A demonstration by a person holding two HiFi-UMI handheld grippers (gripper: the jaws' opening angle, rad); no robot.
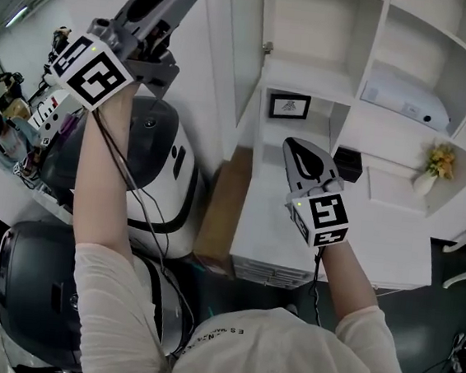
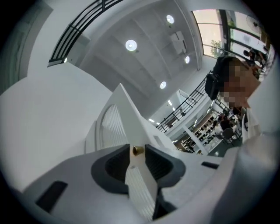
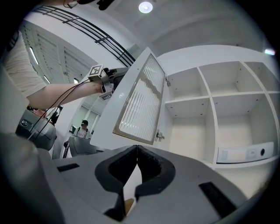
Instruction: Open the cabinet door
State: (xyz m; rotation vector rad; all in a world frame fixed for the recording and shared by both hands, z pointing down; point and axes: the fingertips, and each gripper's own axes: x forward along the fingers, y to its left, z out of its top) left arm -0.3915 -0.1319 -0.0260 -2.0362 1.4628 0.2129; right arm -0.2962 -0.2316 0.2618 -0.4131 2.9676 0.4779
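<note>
Where the white cabinet door [image 3: 141,101], framed round a ribbed glass panel, stands swung out at the cabinet's left edge, the left claw [image 2: 137,154] is clamped on its thin free edge at a small brass knob [image 2: 138,150]. The right claw [image 3: 137,148] is closed and empty. Open white shelves [image 1: 311,78] hold a framed picture [image 1: 288,106], a boxy white device [image 1: 406,100] and yellow flowers [image 1: 440,158].

door [image 2: 139,189]: lower edge hidden between left claw [image 2: 138,152] jaws | box [image 1: 350,162]: near half hidden behind right claw [image 1: 296,153] | frame [image 1: 288,106] past right claw tip: print too small to read | tan bit [image 3: 129,205] below right claw's jaws: cannot tell what
</note>
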